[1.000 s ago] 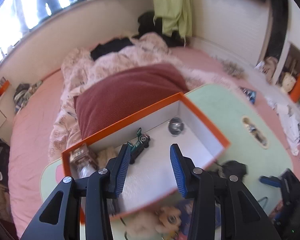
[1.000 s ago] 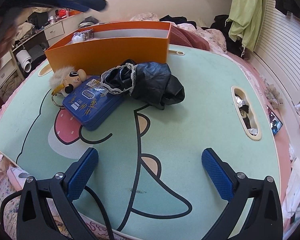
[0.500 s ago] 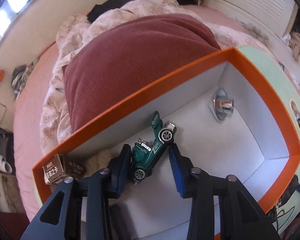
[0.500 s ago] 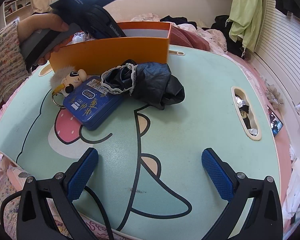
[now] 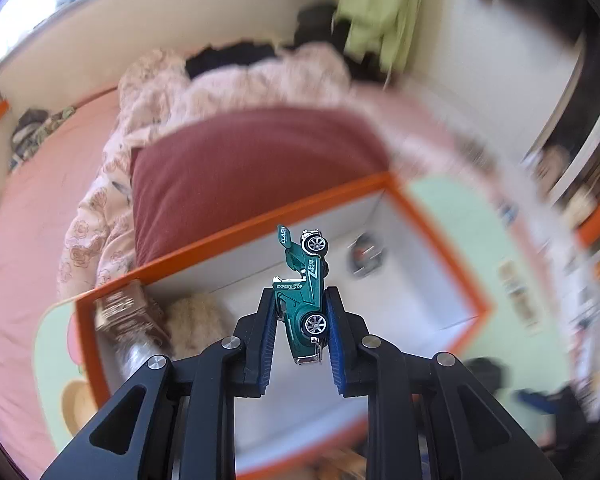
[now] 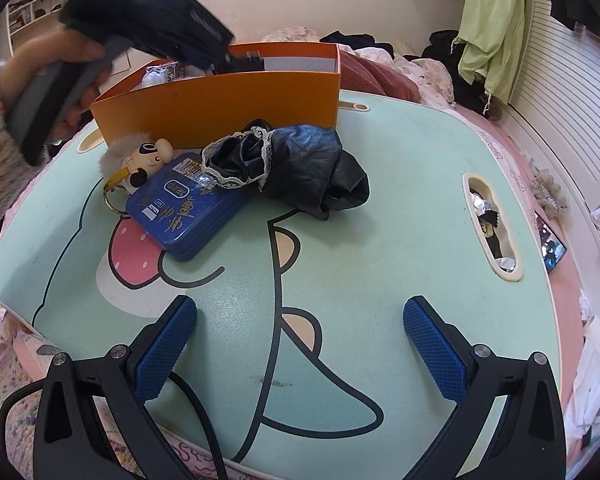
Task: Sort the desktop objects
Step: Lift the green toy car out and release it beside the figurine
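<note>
1. left gripper (image 5: pixel 300 320): jaws clenched on the toy car (image 5: pixel 305 292); the blue pads press its roof side and its underside. the car points away from the gripper, nose end low between the pads, tail wing and one wheel standing out past the fingertips.
2. handling, judged: the toy car looks small, rigid and light, likely die-cast or hard plastic. the smooth paint and rolling wheels may let it pivot in the pads. the best hold is across the flat body between the axles, not on the thin wing or the wheels.
3. location: the car hangs above the open orange box (image 5: pixel 228 240), clear of its white floor.
4. beyond the fingertips and to the right, a small round metal object (image 5: pixel 365 254) lies on the box floor; it is blurred, so its type cannot be told.
5. left of the gripper, in the box corner, sit a brown carton (image 5: pixel 120 312) and a pale fluffy item (image 5: pixel 192 320). these narrow the free floor on that side.
6. right gripper (image 6: pixel 300 344): released, jaws wide apart, nothing between them, low over the mint table (image 6: pixel 400 240).
7. ahead of the right gripper lie a blue tin (image 6: pixel 184 208), a bear keychain (image 6: pixel 144 160) touching it, and a black lace-trimmed cloth (image 6: pixel 292 164) overlapping the tin, all just in front of the box wall.
</note>
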`<state>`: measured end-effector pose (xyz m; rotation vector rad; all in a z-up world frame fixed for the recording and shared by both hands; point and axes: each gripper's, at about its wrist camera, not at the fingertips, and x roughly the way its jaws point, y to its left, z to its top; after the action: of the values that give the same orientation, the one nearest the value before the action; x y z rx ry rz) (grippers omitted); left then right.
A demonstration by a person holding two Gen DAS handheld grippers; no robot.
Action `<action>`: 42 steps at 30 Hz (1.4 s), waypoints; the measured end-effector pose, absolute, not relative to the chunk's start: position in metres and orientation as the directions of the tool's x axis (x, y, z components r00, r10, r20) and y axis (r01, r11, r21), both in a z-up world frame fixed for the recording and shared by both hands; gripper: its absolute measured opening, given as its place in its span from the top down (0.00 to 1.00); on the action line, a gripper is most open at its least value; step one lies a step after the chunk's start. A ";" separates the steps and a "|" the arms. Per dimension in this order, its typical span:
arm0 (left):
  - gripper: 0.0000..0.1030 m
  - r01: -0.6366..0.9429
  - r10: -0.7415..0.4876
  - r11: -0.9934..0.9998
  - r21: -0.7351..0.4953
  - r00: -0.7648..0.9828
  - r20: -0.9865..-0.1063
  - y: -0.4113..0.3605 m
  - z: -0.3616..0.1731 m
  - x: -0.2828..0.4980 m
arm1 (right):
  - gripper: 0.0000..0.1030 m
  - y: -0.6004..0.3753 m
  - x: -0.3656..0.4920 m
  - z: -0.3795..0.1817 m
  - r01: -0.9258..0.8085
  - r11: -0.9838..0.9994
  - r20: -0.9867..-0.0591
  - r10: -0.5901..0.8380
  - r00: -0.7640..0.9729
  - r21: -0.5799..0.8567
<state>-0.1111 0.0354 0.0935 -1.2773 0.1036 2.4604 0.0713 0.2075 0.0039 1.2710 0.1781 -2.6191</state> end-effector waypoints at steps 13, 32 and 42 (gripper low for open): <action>0.78 -0.316 0.319 -0.935 -0.158 -0.565 -0.761 -0.005 0.085 0.019 | 0.00 0.209 0.071 0.003 0.252 -0.968 -0.786 -0.147 -0.600 -0.011; 0.22 -0.274 0.210 -0.961 -0.048 -0.603 -0.769 0.015 0.029 0.063 | 0.00 0.209 0.071 0.002 0.252 -0.968 -0.786 -0.148 -0.600 -0.011; 0.00 -0.256 0.138 -0.967 0.011 -0.556 -0.819 0.015 0.008 0.057 | 0.00 0.210 0.072 0.001 0.248 -0.969 -0.787 -0.147 -0.599 -0.008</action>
<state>0.0573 0.0148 0.0081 -1.3427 0.1888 2.5827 0.0717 0.2101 0.0011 1.2752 0.1715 -2.6208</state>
